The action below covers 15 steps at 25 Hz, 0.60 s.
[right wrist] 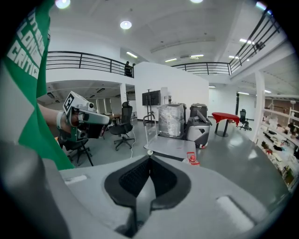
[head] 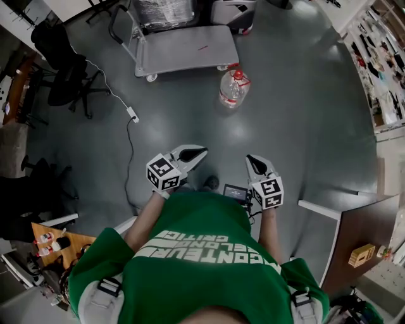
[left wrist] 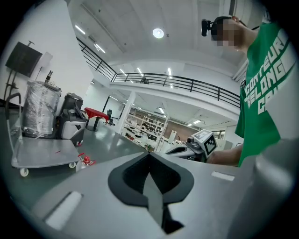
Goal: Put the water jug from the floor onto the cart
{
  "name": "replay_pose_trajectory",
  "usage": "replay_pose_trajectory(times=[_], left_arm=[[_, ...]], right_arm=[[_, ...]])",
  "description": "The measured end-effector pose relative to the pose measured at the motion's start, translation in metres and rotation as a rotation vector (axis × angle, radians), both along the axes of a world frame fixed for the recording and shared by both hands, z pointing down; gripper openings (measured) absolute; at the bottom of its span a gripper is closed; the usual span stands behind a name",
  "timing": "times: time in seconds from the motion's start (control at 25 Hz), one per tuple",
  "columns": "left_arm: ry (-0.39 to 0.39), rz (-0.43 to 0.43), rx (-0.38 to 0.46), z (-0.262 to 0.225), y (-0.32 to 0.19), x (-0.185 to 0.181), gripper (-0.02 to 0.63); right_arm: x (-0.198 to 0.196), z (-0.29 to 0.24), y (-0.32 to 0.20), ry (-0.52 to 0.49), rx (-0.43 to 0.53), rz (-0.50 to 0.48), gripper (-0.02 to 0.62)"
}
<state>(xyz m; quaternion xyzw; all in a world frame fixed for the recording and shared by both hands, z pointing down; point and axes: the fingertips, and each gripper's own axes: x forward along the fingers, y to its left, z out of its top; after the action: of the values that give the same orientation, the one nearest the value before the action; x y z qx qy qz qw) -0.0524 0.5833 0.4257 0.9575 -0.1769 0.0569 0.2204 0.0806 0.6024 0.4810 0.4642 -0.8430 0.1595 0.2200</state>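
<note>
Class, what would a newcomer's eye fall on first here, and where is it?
A clear jug with a red cap stands on the grey floor by the near corner of the flat cart. Closer in, the left gripper and right gripper are held out, both shut on nothing.

Your water jug (head: 233,88) stands on the floor (head: 297,120) just off the near right corner of the cart (head: 183,49), whose far end bears a wrapped load (head: 163,11), with your left claw (head: 200,151) and right claw (head: 252,161) side by side nearer you.
</note>
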Motion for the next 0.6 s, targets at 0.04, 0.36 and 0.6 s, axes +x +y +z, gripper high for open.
replay_pose_trajectory(times=[0.04,0.36,0.6], left_arm=[[-0.002,0.003,-0.002,0.001,0.0,0.005,0.011],[-0.007,0.003,-0.012,0.004,-0.007,0.03,0.011],[-0.004,0.025,-0.016,0.006,-0.013,0.047,0.011]], right_arm=[[0.005,0.001,-0.001,-0.005,-0.003,0.006,-0.006],[0.029,0.006,-0.005,-0.02,-0.016,0.009,-0.006],[0.046,0.007,-0.009,-0.023,-0.019,0.037,-0.006]])
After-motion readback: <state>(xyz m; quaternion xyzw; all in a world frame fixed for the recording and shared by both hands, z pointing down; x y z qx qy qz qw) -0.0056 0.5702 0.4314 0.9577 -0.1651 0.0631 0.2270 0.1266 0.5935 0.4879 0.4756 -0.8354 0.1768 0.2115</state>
